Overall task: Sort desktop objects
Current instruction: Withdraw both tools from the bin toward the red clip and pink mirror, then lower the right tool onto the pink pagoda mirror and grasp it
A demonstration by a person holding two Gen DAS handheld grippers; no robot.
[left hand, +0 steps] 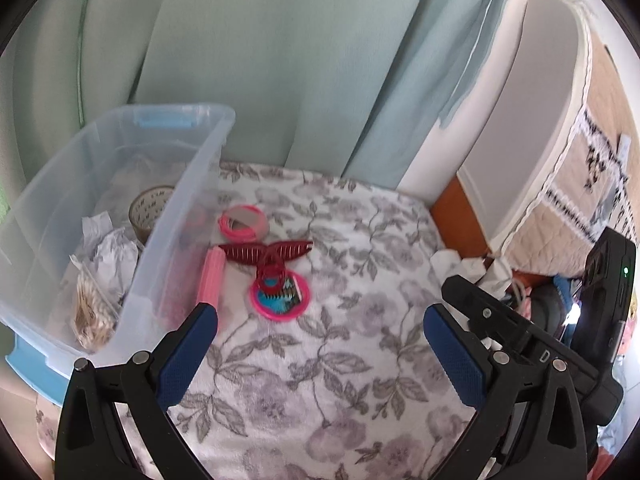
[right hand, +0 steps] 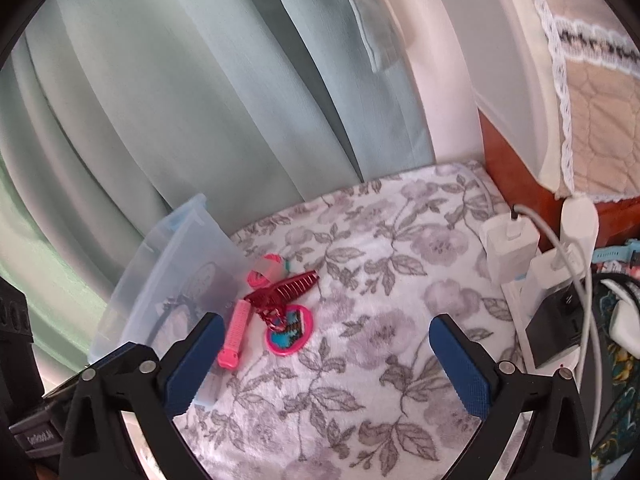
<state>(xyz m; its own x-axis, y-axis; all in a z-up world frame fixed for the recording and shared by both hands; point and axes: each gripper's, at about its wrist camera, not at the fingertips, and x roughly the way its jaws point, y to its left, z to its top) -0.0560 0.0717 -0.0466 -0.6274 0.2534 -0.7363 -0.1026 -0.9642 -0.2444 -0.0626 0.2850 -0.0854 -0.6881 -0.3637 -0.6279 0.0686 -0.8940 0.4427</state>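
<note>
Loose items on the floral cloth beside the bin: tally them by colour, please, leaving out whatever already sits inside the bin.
Pink: 3 - roll of tape, ribbed bar, round disc
Dark red: 1 - hair claw clip
Total: 4
Both grippers, left gripper and right gripper, are open and empty.

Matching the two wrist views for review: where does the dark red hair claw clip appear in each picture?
Left wrist: the dark red hair clip lies left of centre on the floral cloth, just right of the clear bin.
Right wrist: the clip sits left of centre, beyond the right claw.
Shared landmark: the round pink disc right in front of the clip.
</note>
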